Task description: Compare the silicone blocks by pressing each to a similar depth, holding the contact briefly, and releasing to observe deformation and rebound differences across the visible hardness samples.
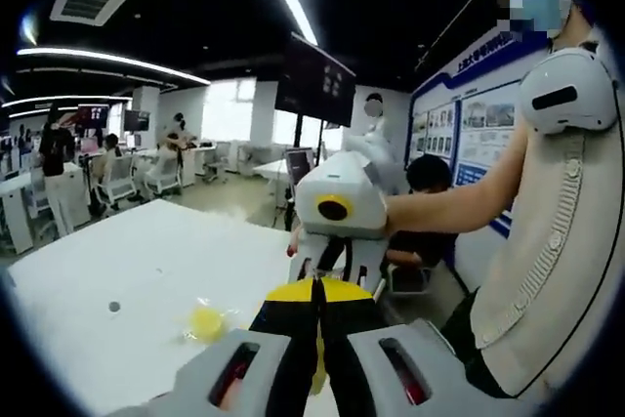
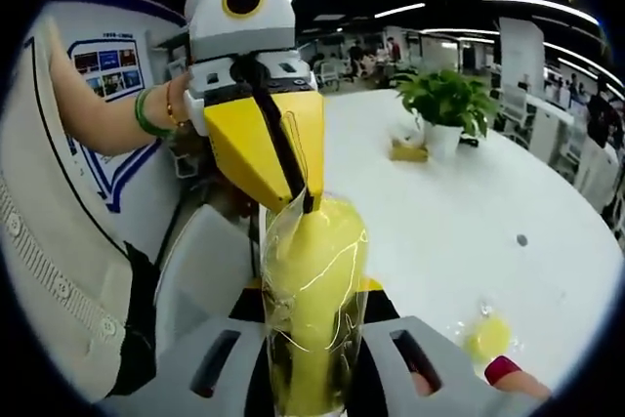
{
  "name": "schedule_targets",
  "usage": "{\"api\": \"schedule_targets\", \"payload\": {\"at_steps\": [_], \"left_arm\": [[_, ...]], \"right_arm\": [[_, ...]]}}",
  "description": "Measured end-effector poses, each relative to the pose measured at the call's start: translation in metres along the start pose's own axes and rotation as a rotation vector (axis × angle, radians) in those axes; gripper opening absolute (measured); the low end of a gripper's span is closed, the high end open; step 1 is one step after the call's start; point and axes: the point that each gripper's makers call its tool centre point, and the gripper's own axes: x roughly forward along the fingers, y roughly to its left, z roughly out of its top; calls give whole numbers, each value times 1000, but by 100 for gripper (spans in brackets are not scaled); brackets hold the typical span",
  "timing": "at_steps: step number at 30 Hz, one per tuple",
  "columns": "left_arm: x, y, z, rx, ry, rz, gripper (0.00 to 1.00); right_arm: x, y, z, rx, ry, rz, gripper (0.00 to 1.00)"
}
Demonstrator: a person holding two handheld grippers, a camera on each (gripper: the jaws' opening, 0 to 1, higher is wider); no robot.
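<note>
both grippers pinch one bagged yellow block (image 2: 314,310) above the table (image 2: 459,222) edge, right gripper (image 2: 311,378) at 6 o'clock, left gripper (image 2: 308,204) at 12; another bagged block (image 1: 207,321) lies on the table.

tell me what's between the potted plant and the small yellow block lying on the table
In the right gripper view, bare white table runs from the potted plant to the small yellow block, apart from one small dark spot.

A white bench (image 1: 146,261) spreads below. A potted green plant (image 2: 447,104) stands on it beside a small tan box (image 2: 410,151). A dark monitor (image 1: 314,83) hangs overhead, blue poster boards (image 1: 469,124) line the wall, and seated people (image 1: 161,158) work at far desks.
</note>
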Motion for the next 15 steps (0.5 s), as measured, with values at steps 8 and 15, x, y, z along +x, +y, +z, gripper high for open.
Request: {"api": "schedule_targets", "payload": {"at_steps": [8, 15], "left_arm": [[3, 4, -4, 1, 42, 23, 0], [2, 5, -4, -14, 57, 52, 0]], "right_arm": [[2, 0, -3, 4, -9, 18, 8], [3, -1, -2, -23, -24, 6, 9]]}}
